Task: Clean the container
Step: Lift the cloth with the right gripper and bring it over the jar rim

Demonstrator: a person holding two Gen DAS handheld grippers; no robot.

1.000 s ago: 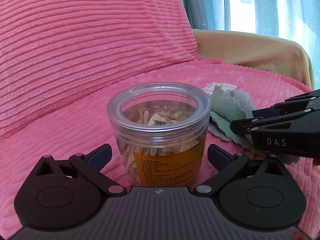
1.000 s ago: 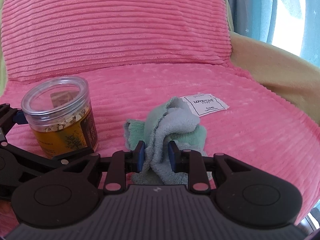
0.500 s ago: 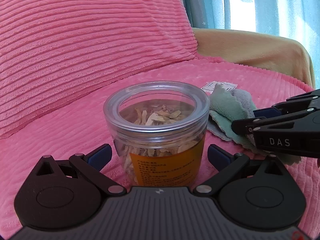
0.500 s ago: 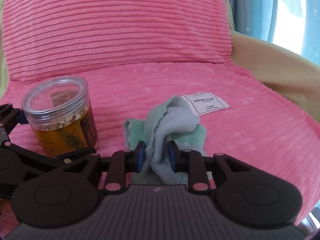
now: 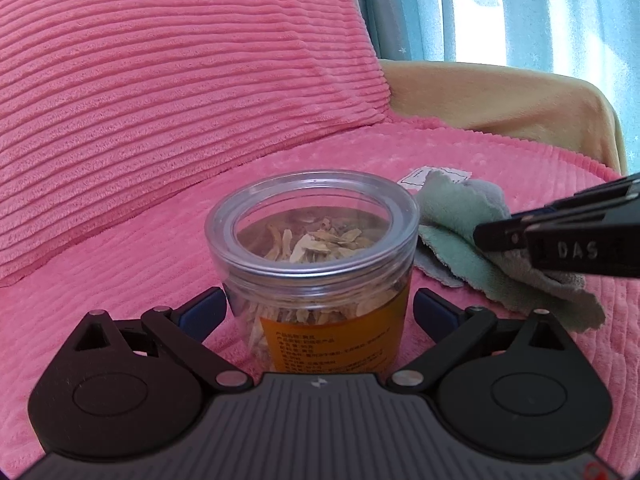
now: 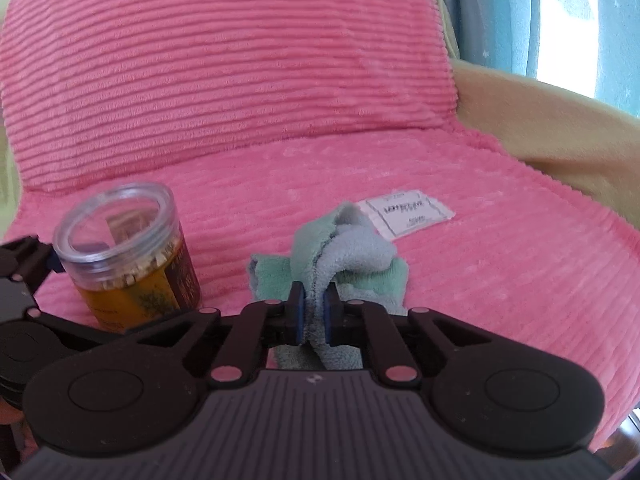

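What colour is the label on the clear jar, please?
The jar's label is mostly orange with a dark brown panel; the right wrist view shows both best.

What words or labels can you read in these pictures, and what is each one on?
"DAS": raised letters on the side of the right gripper, seen from the left wrist view.
Orange label on the jar: rows of small print, too small to read.
White tag on the pink cushion behind the cloth: dark print, too blurred to read.
No other text shows.
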